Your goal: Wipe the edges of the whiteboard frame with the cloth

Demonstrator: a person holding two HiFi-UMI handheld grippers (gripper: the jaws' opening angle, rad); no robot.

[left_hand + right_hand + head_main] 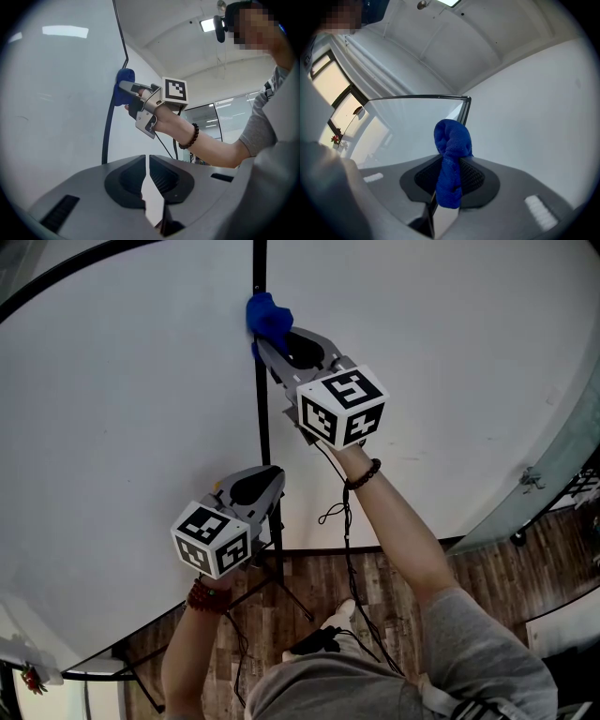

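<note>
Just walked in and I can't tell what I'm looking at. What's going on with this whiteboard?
A person is working on the whiteboard with a handheld gripper in each hand. The right gripper is shut on a blue cloth and holds it against the dark vertical frame edge, high up on the board. The left gripper sits lower, close beside that same edge, with its jaws together and nothing between them.

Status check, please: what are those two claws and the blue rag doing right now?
Right gripper shut on blue cloth, cloth against whiteboard frame. Left gripper shut, empty, lower beside the frame. No obstruction seen along it.
</note>
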